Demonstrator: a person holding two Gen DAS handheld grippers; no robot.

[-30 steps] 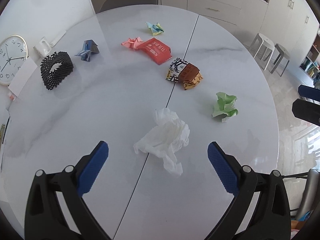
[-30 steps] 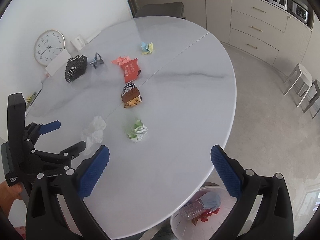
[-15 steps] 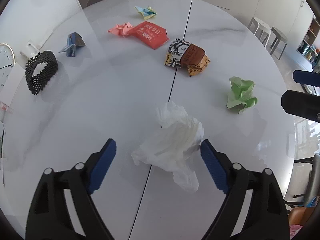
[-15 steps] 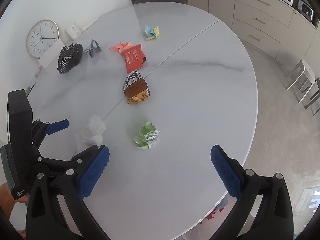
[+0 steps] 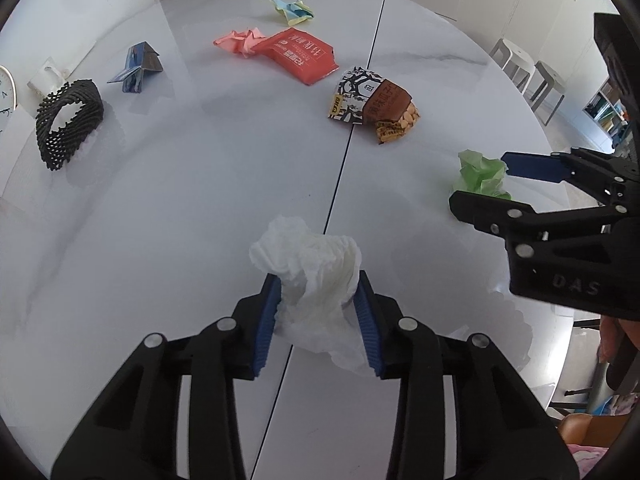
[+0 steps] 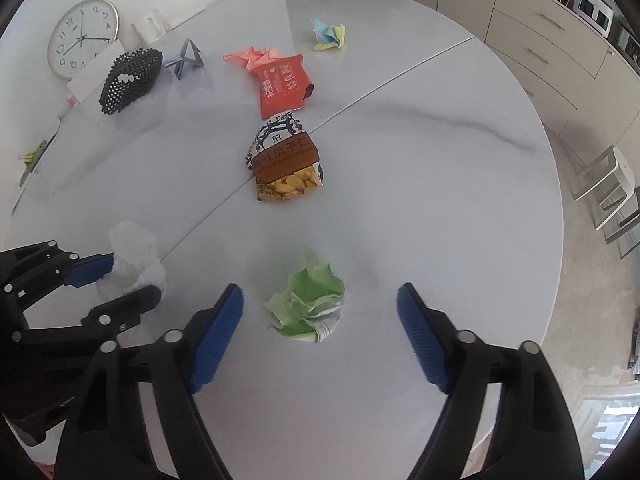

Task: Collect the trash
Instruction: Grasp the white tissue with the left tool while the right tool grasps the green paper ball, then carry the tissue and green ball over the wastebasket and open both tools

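My left gripper (image 5: 318, 312) is shut on a crumpled white tissue (image 5: 312, 276) on the white marble table (image 5: 200, 168); it shows in the right wrist view (image 6: 136, 260) too. My right gripper (image 6: 320, 312) is open, its fingers on either side of a crumpled green paper ball (image 6: 310, 304), also seen in the left wrist view (image 5: 480, 172). Further off lie a brown snack packet (image 6: 286, 160), a red wrapper (image 6: 282, 86), pink paper (image 6: 250, 56) and a blue-yellow paper wad (image 6: 329, 34).
A black mesh ring (image 6: 130, 74), a folded blue paper (image 6: 186, 58), a clock (image 6: 82, 38) and a white mug (image 6: 148, 26) stand at the table's far left by the wall. Stools (image 6: 608, 188) and cabinets (image 6: 552, 40) are to the right.
My left gripper moved forward and closed on the white tissue. My right gripper moved down and forward so the green paper ball now sits between its open fingers.
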